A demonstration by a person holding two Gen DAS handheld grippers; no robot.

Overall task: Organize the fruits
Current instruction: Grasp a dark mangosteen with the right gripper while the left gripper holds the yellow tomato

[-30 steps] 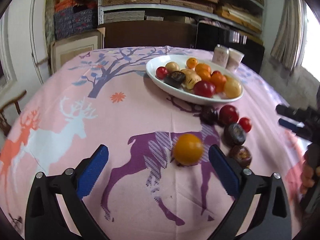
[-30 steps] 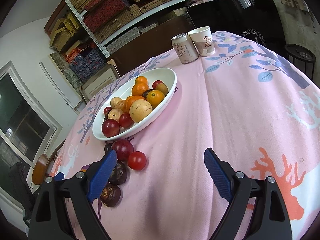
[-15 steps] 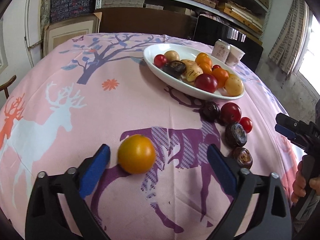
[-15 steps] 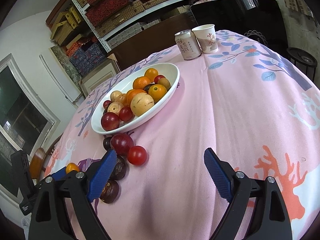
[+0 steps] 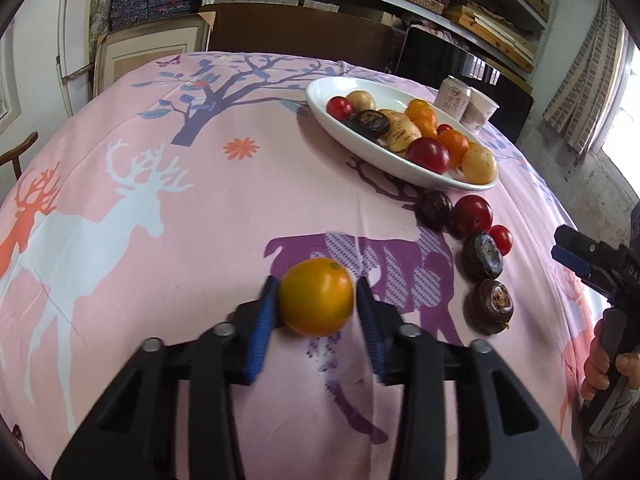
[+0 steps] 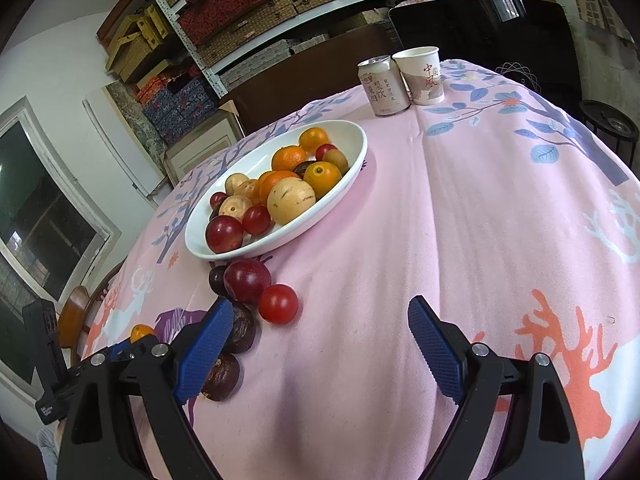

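My left gripper (image 5: 316, 300) is shut on an orange fruit (image 5: 316, 296) just over the pink tablecloth; the fruit also shows in the right wrist view (image 6: 140, 332). A white oval plate (image 5: 360, 148) holds several fruits behind it, also in the right wrist view (image 6: 352, 140). Loose fruits lie in front of the plate: a dark plum (image 5: 436, 210), a red plum (image 5: 472, 214), a small red tomato (image 5: 501, 239) and two dark brown fruits (image 5: 482, 256) (image 5: 490, 306). My right gripper (image 6: 320, 344) is open and empty, above the cloth beside the tomato (image 6: 278, 304).
A drink can (image 6: 382, 86) and a paper cup (image 6: 422, 76) stand at the table's far edge behind the plate. Shelves of boxes fill the back wall. A wooden chair (image 5: 16, 156) stands at the table's left edge.
My left gripper has closed its blue fingers onto the orange fruit, which now sits centred between them. The right gripper has hardly moved and stays open.
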